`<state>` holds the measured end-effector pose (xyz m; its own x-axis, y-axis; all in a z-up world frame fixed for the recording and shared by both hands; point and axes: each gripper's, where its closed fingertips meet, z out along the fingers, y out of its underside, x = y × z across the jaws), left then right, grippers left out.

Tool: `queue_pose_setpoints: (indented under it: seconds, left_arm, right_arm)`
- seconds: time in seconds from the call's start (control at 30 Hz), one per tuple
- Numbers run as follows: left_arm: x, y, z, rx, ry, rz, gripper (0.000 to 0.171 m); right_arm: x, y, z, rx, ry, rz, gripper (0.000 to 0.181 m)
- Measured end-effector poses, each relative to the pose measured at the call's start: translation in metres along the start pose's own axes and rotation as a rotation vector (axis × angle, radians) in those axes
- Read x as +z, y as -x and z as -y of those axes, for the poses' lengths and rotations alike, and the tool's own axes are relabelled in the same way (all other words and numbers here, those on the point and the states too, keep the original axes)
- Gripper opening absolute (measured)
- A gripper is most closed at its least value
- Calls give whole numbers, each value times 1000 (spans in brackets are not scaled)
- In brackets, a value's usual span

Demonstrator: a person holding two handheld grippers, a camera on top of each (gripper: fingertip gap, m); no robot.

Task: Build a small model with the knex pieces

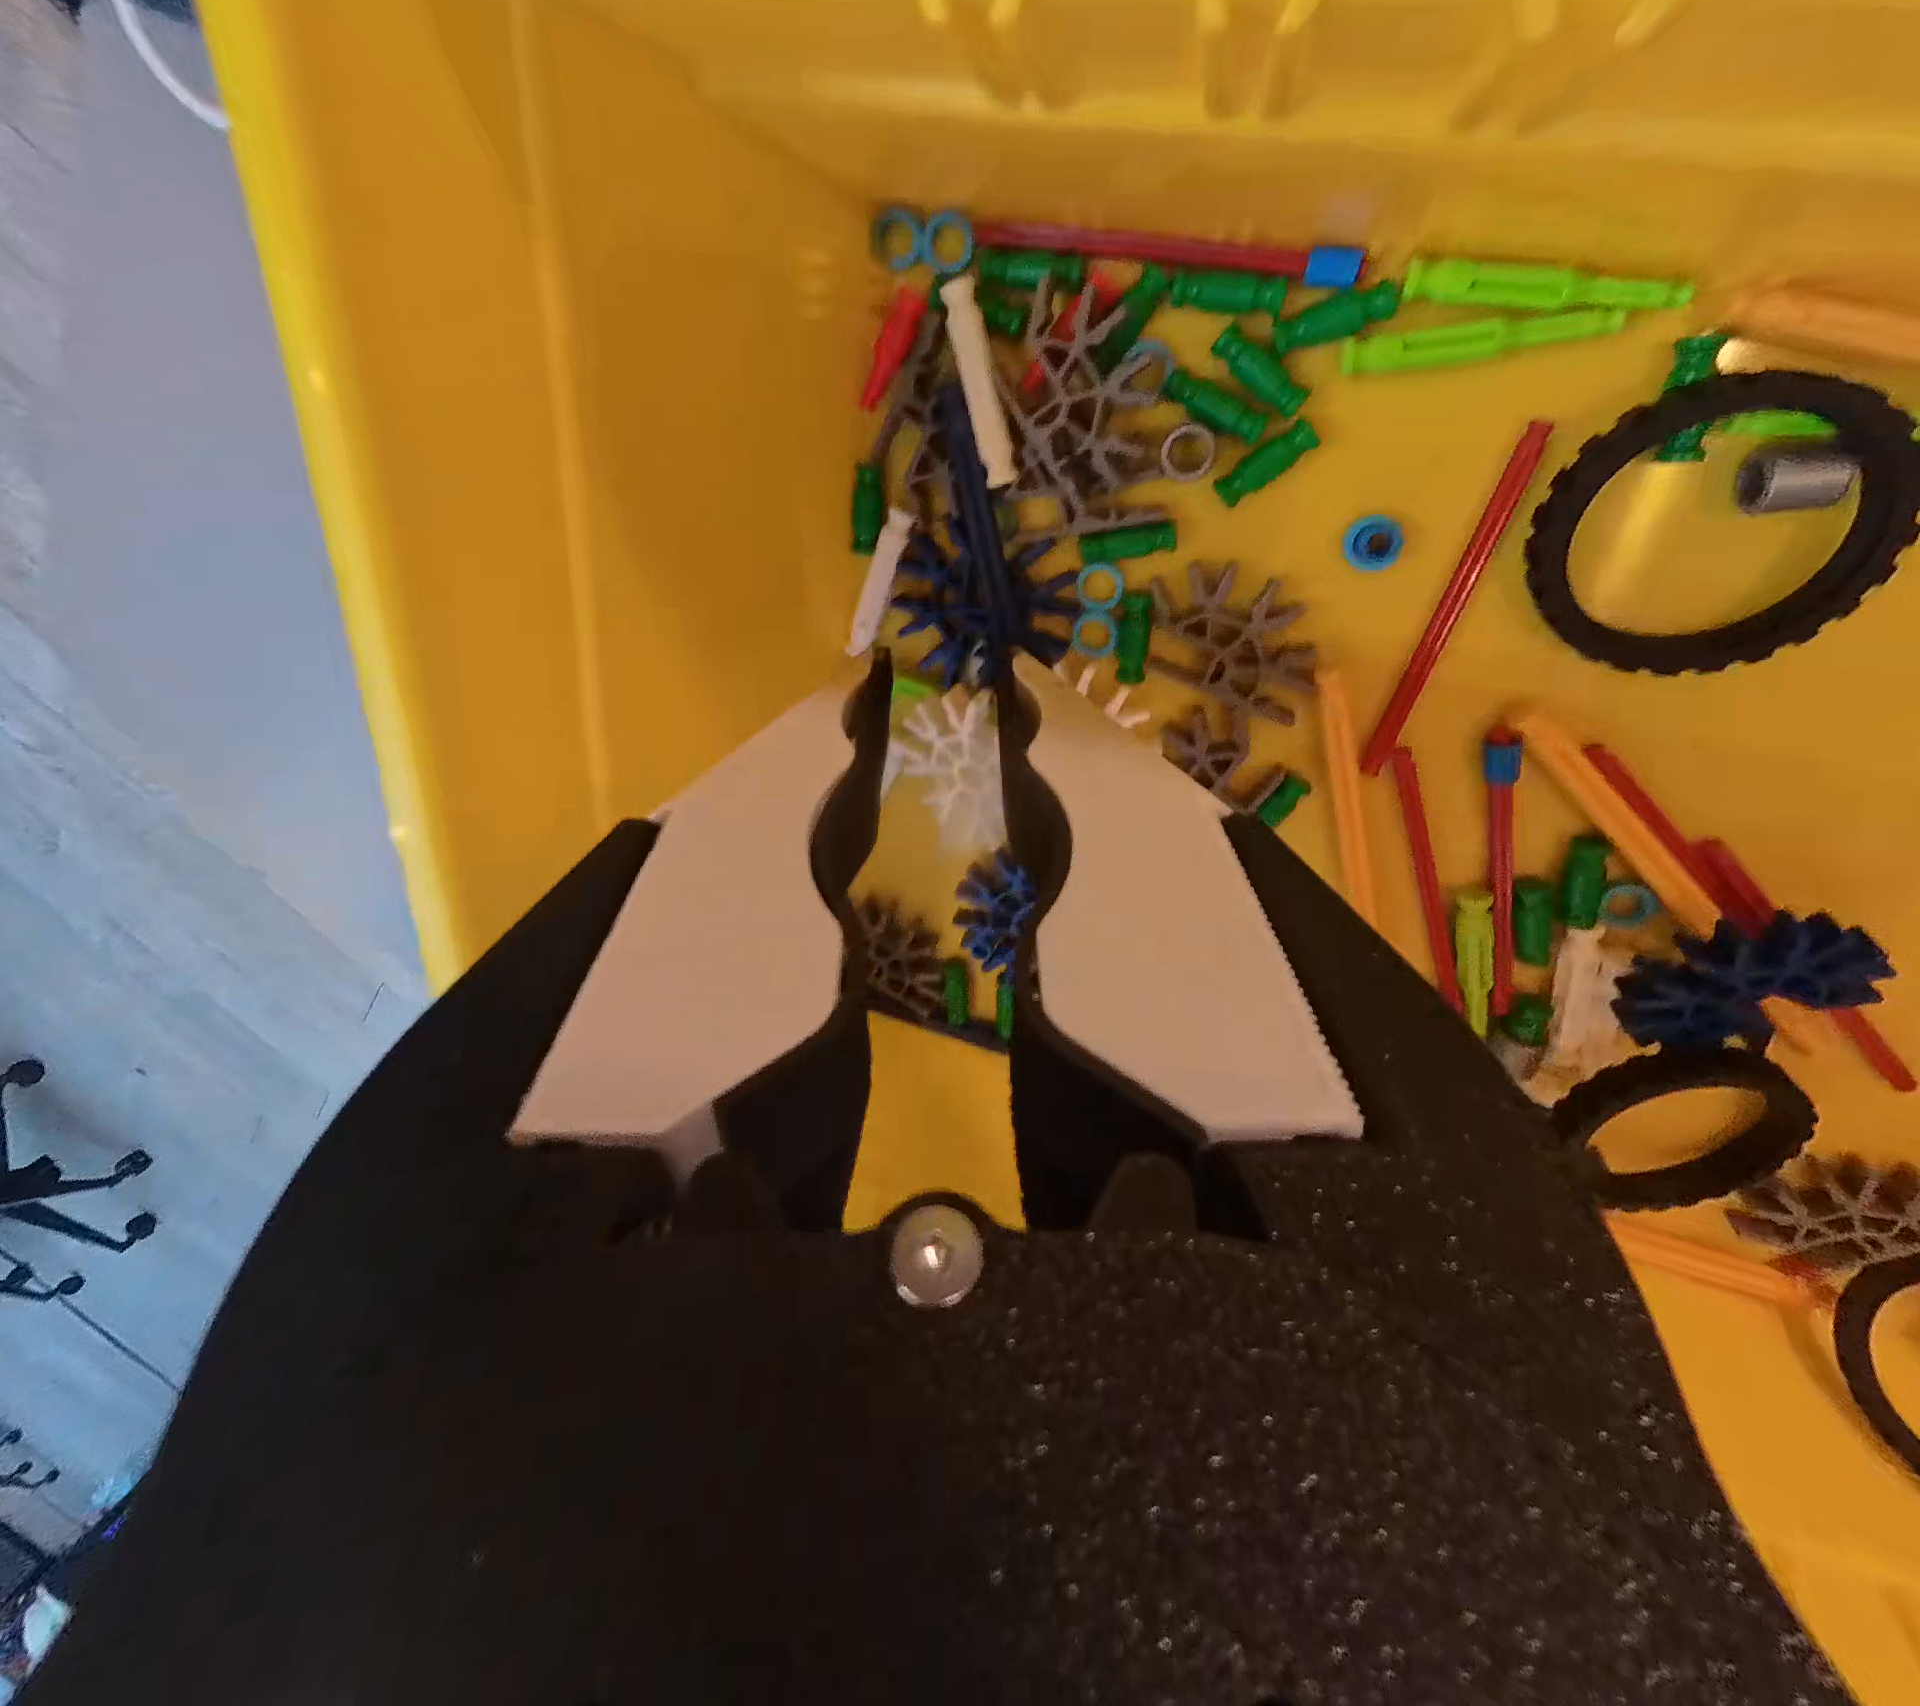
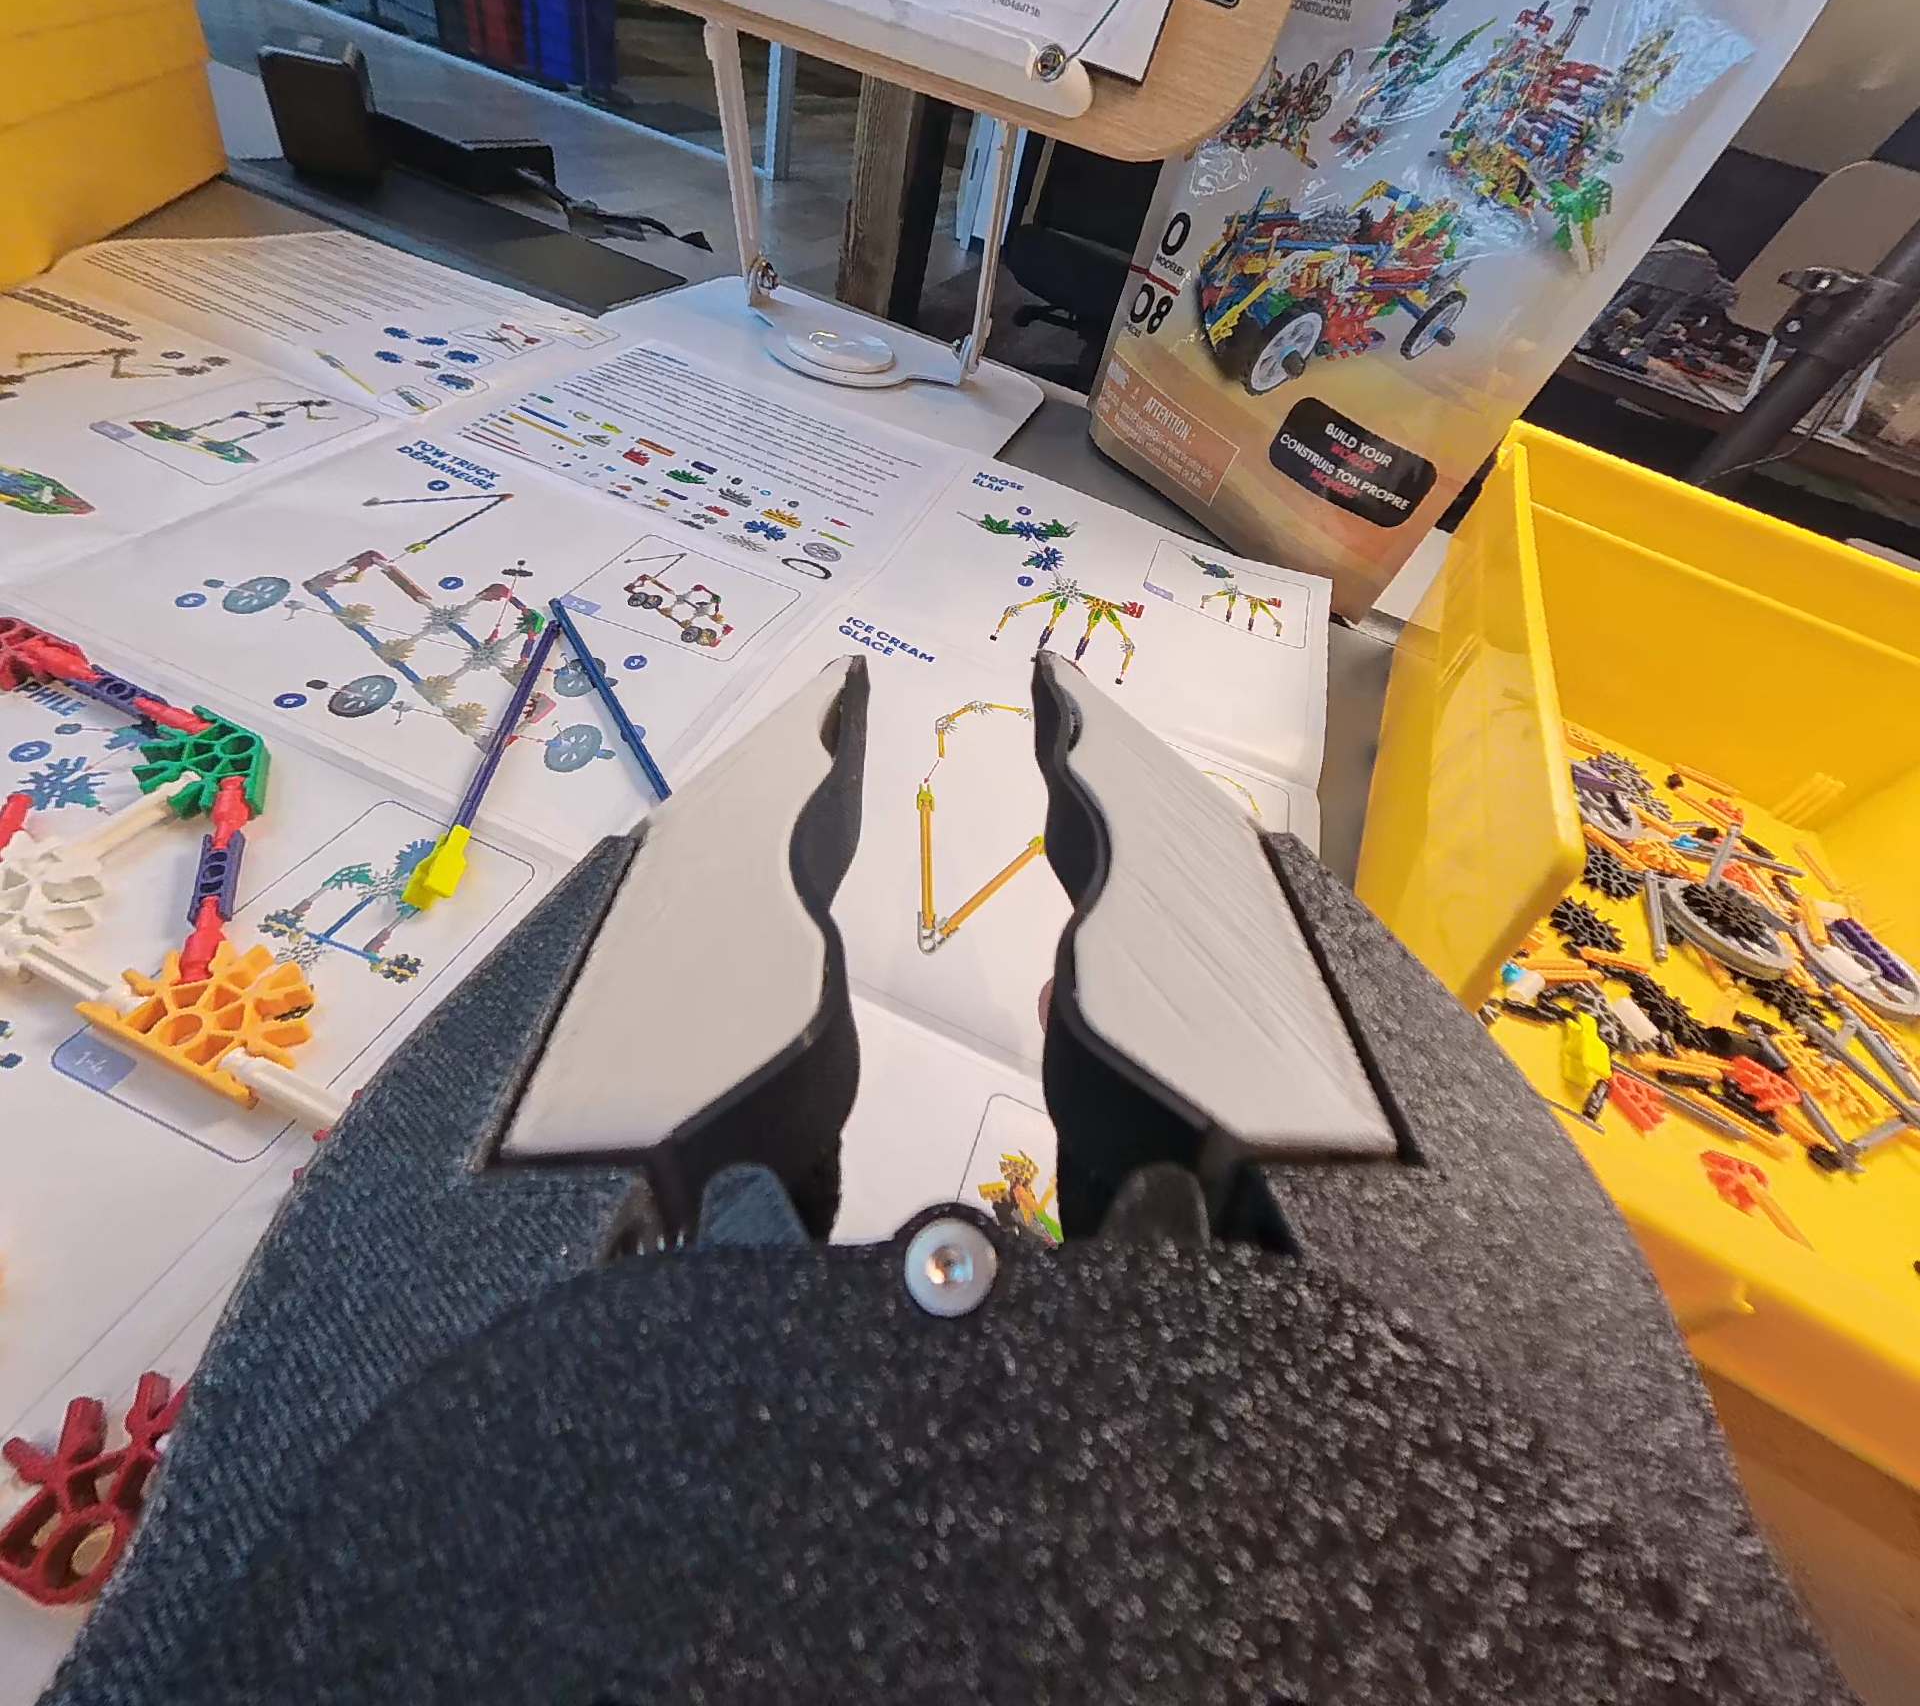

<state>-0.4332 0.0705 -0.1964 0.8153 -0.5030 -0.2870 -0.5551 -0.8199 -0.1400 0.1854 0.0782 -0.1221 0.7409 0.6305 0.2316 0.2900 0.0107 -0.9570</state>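
Your right gripper (image 2: 948, 669) hovers over a printed instruction sheet (image 2: 727, 513), its jaws apart with nothing between them. To its left lie two dark blue rods (image 2: 608, 700) and a partly built model (image 2: 156, 887) of coloured connectors. To its right, a yellow bin (image 2: 1475, 804) holds loose orange, grey and black pieces (image 2: 1714, 960). A toy box (image 2: 1455, 150) stands behind.

Black grippers (image 1: 940, 674) (image 2: 951, 669), white-faced fingers (image 1: 727, 908)

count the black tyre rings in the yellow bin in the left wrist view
3: one large black tyre ring at the far right of the yellow bin, one smaller lower right, one cut off at the right edge. The left gripper may hide others.
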Motion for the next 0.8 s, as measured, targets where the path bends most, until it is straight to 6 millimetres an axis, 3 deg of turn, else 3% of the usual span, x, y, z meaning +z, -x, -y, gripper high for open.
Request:
queue_pose_setpoints:
  seconds: [0.07, 0.1, 0.23, 0.37, 0.47, 0.53, 0.63, 0.8]
  left_arm:
    - [6, -9, 5, 12, 7, -34, 16]
    - [5, -14, 6, 19, 4, -55, 8]
    - [-1, -29, -5, 39, 46, -148, 7]
    - [-13, -51, -28, 86, 106, -267, 17]
    - [-19, -56, -44, 133, 152, -288, 30]
    - [-25, -51, -37, 113, 100, -279, 31]
    - [-29, -27, -12, 31, -32, -200, 27]
    - [-16, -4, 22, -46, -143, -87, 25]
  right_arm:
    - [0, -1, 0, 1, 0, -3, 31]
    - [-1, -1, 0, 2, 0, -4, 31]
    - [-1, -2, 0, 7, -5, -1, 31]
    - [-1, -2, 2, 8, -10, 3, 31]
    - [-2, -3, 2, 14, -13, 1, 31]
    - [-2, -3, 2, 15, -12, -1, 31]
    - [-1, -3, 2, 11, -10, -3, 31]
    - [-2, -5, 1, 5, -6, -15, 31]
